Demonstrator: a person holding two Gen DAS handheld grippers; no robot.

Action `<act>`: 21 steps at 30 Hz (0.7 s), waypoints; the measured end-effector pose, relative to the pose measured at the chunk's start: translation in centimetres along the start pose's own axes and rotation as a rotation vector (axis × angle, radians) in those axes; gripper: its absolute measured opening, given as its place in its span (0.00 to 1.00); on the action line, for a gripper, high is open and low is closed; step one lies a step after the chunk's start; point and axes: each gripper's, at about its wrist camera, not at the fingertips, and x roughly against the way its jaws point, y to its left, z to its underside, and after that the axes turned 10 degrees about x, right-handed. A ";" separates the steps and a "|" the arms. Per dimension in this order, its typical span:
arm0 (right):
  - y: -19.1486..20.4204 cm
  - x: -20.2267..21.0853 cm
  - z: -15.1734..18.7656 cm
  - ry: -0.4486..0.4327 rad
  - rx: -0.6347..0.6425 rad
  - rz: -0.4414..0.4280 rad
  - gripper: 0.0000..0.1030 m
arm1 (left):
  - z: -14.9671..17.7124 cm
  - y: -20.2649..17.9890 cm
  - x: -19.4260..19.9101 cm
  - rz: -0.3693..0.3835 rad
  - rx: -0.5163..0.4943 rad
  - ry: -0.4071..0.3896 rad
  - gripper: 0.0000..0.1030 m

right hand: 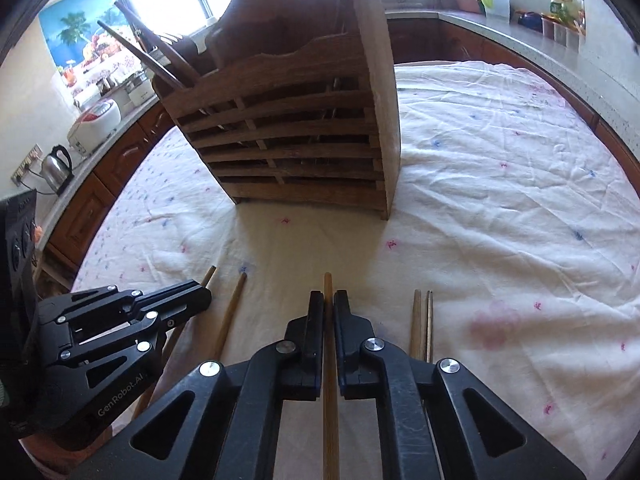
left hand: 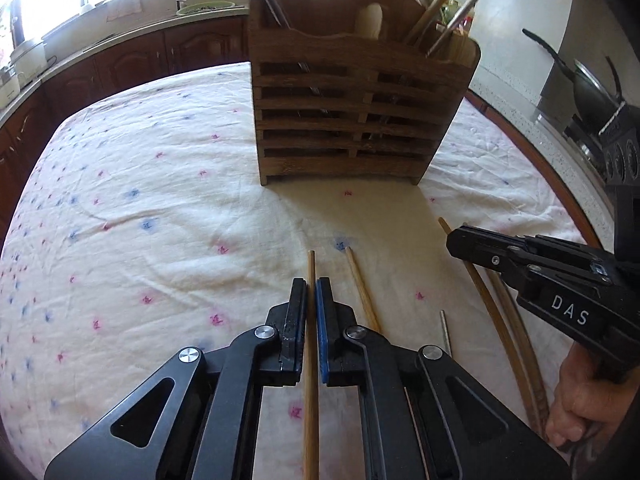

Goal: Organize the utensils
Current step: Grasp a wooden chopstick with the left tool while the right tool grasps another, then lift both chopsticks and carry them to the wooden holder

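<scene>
A: Both grippers are clamped on chopsticks lying on the cloth-covered worktop [left hand: 140,200]: the left gripper [left hand: 311,292] on one chopstick [left hand: 311,420], the right gripper [right hand: 328,304] on another chopstick [right hand: 330,420].

B: Light, stiff, slick sticks, I'd judge (a mid-shaft hold may pivot).

A: The wooden caddy [left hand: 344,120] stands ahead, already crowded. Loose chopsticks [right hand: 422,324] lie just beside, and the two grippers work near each other.

White tablecloth [left hand: 160,200] with small pink and blue flower print, creased, covers table. Far left counter: white rice cooker [right hand: 94,126], steel kettle [right hand: 58,168] nearer. Far right: dark wok [left hand: 588,84] on stove. Brown cabinets [left hand: 120,64] below counter.
</scene>
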 end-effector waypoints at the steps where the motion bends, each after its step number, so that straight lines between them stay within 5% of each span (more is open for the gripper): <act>1: 0.0 0.8 0.1 -0.016 -0.007 -0.010 0.05 | -0.1 0.5 1.0 0.021 0.020 -0.012 0.04; 8: 0.8 7.4 -0.2 -0.138 -0.025 -0.079 0.05 | -0.4 3.0 8.7 0.148 0.131 -0.124 0.04; 21: 2.7 17.3 -0.4 -0.325 0.018 -0.103 0.05 | 0.0 3.3 17.0 0.242 0.150 -0.246 0.04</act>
